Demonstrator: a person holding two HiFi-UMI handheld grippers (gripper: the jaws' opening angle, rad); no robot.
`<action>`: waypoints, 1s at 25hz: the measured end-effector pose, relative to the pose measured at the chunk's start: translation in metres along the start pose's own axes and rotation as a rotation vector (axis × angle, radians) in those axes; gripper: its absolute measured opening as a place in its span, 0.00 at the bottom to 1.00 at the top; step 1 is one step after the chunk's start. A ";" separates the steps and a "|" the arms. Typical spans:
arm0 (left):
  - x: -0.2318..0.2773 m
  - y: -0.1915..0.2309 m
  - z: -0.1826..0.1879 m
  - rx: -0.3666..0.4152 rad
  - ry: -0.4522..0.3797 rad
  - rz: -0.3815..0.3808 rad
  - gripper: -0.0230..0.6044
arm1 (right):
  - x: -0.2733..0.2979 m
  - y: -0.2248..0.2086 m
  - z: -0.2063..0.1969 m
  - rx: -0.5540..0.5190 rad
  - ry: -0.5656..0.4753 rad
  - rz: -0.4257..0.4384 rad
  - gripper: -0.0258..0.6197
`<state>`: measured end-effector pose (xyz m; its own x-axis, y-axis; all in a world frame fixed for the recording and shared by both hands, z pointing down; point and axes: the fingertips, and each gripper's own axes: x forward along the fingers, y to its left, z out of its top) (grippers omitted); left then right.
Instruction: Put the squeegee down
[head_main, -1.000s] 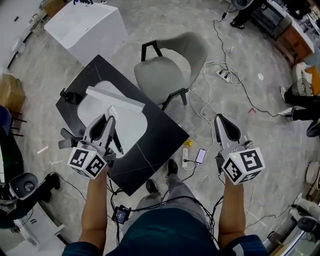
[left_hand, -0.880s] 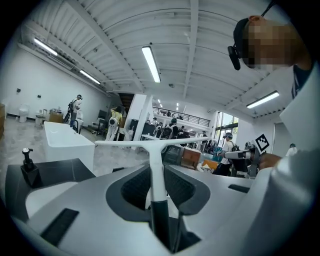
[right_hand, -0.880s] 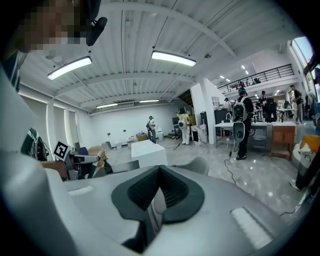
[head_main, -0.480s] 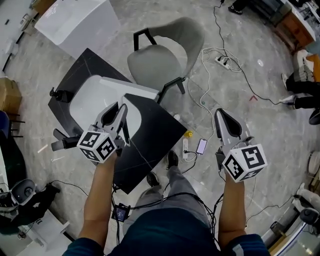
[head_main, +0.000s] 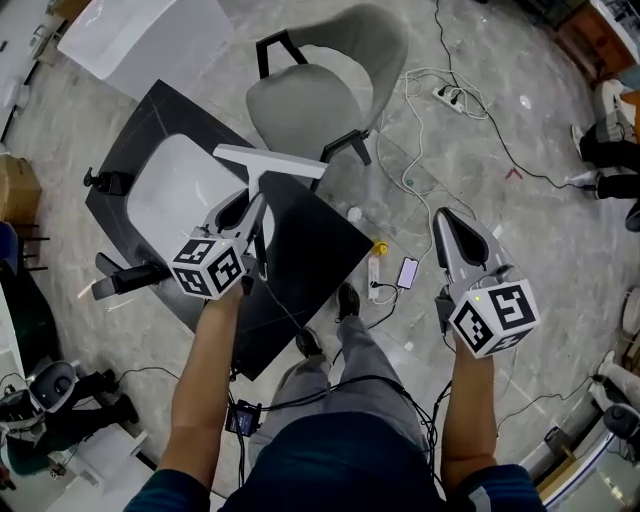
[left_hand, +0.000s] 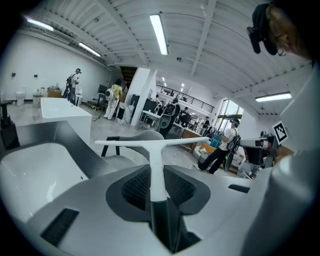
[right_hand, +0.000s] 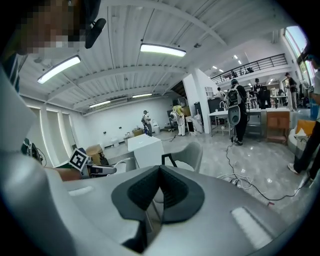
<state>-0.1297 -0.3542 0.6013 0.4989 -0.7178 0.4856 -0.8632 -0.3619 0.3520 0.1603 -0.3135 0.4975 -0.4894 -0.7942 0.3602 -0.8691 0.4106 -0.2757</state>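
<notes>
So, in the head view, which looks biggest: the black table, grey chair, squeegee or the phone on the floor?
1. black table
2. grey chair
3. squeegee, held up nearer the camera, so its rank is less sure
4. phone

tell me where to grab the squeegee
Take the squeegee by its straight stem, coming from the handle end, as the left gripper does. The stem is narrow and fits between jaws; the wide thin blade across its far end would likely twist.
</notes>
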 end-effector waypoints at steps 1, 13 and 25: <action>0.004 0.002 -0.004 -0.012 0.010 0.003 0.17 | 0.002 -0.001 -0.003 0.004 0.005 0.001 0.06; 0.044 0.025 -0.053 -0.084 0.113 0.033 0.17 | 0.028 -0.003 -0.027 0.031 0.036 0.020 0.06; 0.067 0.026 -0.078 -0.059 0.157 0.052 0.18 | 0.034 -0.013 -0.042 0.044 0.058 0.018 0.06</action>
<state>-0.1130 -0.3653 0.7052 0.4631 -0.6317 0.6217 -0.8847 -0.2877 0.3667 0.1524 -0.3272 0.5506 -0.5095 -0.7592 0.4051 -0.8567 0.4034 -0.3215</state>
